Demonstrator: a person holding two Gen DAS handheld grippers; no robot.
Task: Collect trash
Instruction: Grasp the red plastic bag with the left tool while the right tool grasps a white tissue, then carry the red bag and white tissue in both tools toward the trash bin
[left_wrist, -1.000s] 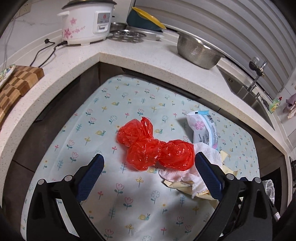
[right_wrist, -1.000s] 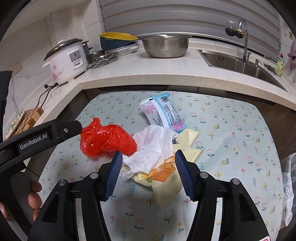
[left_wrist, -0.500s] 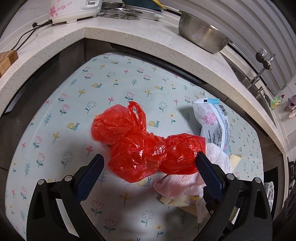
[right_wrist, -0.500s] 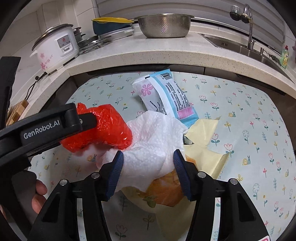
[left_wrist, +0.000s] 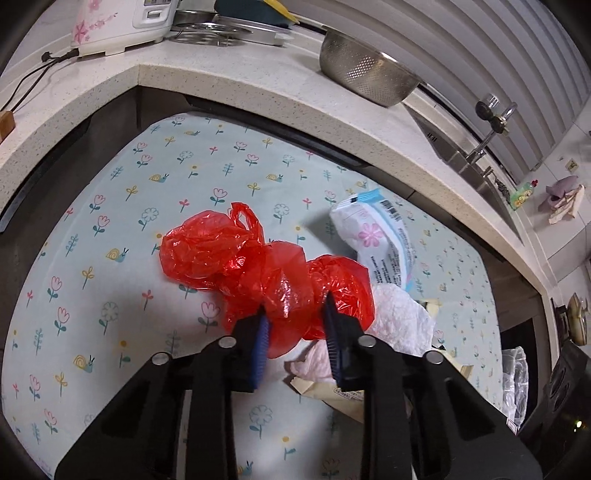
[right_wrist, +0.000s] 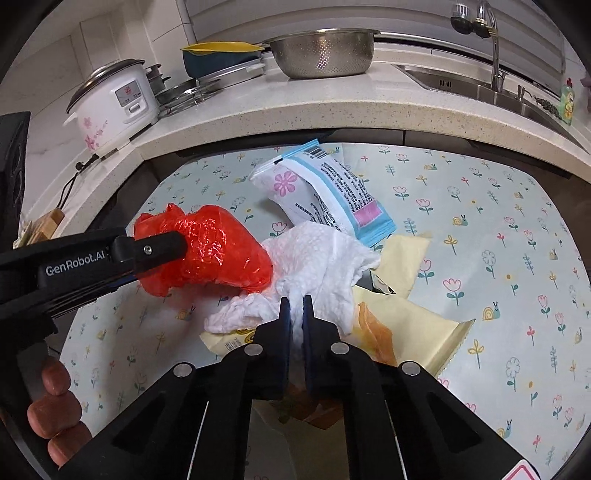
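Fingers (left_wrist: 258, 332) of left gripper (left_wrist: 295, 314) closing on red plastic bag (left_wrist: 236, 254), film bunching between pads; fingers (right_wrist: 284, 317) of right gripper (right_wrist: 293, 304) clenching white paper towel (right_wrist: 317, 258). Both pieces lying at centre of flowered mat (left_wrist: 110, 295), touching each other, not yet lifting. Judging task as barely beginning: two grasps forming, nothing collected. Remaining beside them: blue-and-white wipes packet (right_wrist: 325, 188) and yellow wrappers (right_wrist: 406, 325), partly lying under towel and possibly dragging along. Standing well apart on bench (right_wrist: 295, 114): rice cooker (right_wrist: 110, 103), steel colander (right_wrist: 321, 51), sink tap (right_wrist: 491, 44). No bin showing.
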